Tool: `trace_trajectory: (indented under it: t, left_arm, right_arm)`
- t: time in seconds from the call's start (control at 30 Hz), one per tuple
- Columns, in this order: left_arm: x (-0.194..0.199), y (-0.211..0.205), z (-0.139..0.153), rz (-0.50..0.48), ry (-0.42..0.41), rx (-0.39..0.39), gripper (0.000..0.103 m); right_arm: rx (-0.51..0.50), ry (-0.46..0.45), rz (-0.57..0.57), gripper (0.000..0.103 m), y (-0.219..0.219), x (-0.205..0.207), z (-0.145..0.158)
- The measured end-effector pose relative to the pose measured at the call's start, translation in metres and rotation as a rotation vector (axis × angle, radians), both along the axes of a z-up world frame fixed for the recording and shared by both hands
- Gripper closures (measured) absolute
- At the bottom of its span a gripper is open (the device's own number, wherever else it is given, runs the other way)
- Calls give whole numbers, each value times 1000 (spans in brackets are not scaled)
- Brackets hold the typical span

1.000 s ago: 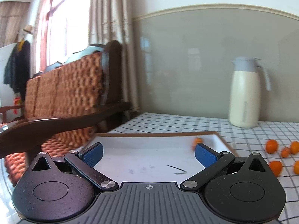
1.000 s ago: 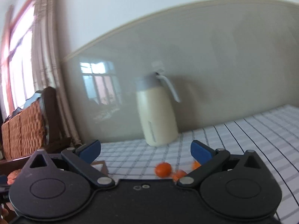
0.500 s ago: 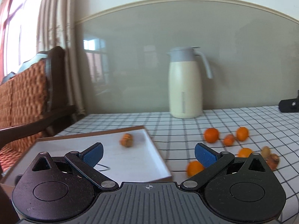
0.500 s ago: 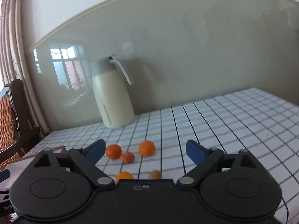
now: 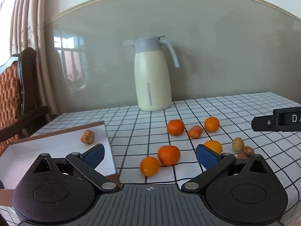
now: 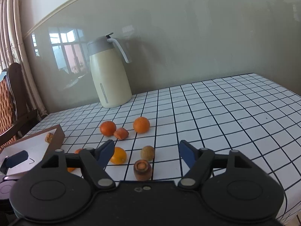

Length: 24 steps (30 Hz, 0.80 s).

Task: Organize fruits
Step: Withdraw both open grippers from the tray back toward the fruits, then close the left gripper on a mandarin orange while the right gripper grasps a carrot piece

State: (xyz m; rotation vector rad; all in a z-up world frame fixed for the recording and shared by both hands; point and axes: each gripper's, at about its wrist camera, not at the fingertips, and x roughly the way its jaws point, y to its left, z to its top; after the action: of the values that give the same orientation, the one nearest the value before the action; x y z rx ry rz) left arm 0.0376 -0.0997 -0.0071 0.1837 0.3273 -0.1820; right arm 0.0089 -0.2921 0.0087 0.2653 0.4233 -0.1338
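Several oranges lie loose on the checked tablecloth: one (image 5: 168, 154) sits just ahead of my open, empty left gripper (image 5: 149, 155), with a smaller one (image 5: 149, 166) beside it. A shallow brown-rimmed white tray (image 5: 56, 145) at the left holds one small brownish fruit (image 5: 87, 137). My right gripper (image 6: 146, 150) is open and empty above a carrot-like stub (image 6: 142, 170) and a tan round fruit (image 6: 147, 153). An orange (image 6: 118, 155) lies by its left finger. Two more oranges (image 6: 107, 128) (image 6: 141, 124) and an orange chunk (image 6: 121, 133) lie farther back.
A cream thermos jug (image 5: 152, 75) stands at the back against the grey wall panel. A wooden chair with woven cushions (image 5: 11, 94) stands off the table's left edge. The right gripper's body (image 5: 278, 121) shows at the right of the left wrist view.
Both grippers have swung right and dipped toward the table; the left view went from the tray to the loose oranges. Both jaws stayed open.
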Motion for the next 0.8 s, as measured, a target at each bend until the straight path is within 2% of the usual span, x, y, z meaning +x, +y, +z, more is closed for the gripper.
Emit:
trace_trajectory:
  t: [0.13, 0.27, 0.3, 0.33, 0.37, 0.4, 0.47, 0.67, 0.8]
  left_arm:
    - [9, -8, -5, -9, 40, 4, 20]
    - [19, -12, -12, 20, 67, 11, 22]
    - [21, -13, -13, 28, 66, 16, 22]
    - [22, -13, -14, 36, 65, 20, 22]
    - [24, -13, -15, 42, 69, 22, 24]
    - [26, -13, -16, 45, 80, 22, 30]
    - [32, -12, -19, 47, 106, 16, 36]
    - [41, -13, -25, 64, 129, 17, 37]
    - [44, -14, -29, 71, 135, 30, 42]
  right_arm:
    - [2, 4, -2, 36, -1, -1, -1]
    - [5, 9, 9, 36, -1, 0, -3]
    - [4, 9, 10, 38, 0, 0, -3]
    - [3, 13, 14, 44, 0, 0, -4]
    - [6, 20, 21, 48, 1, 3, -5]
    - [9, 28, 26, 49, 1, 4, -6]
    - [10, 42, 28, 51, 2, 8, -10]
    - [4, 53, 38, 55, 7, 12, -13]
    - [11, 64, 42, 61, 8, 14, -15]
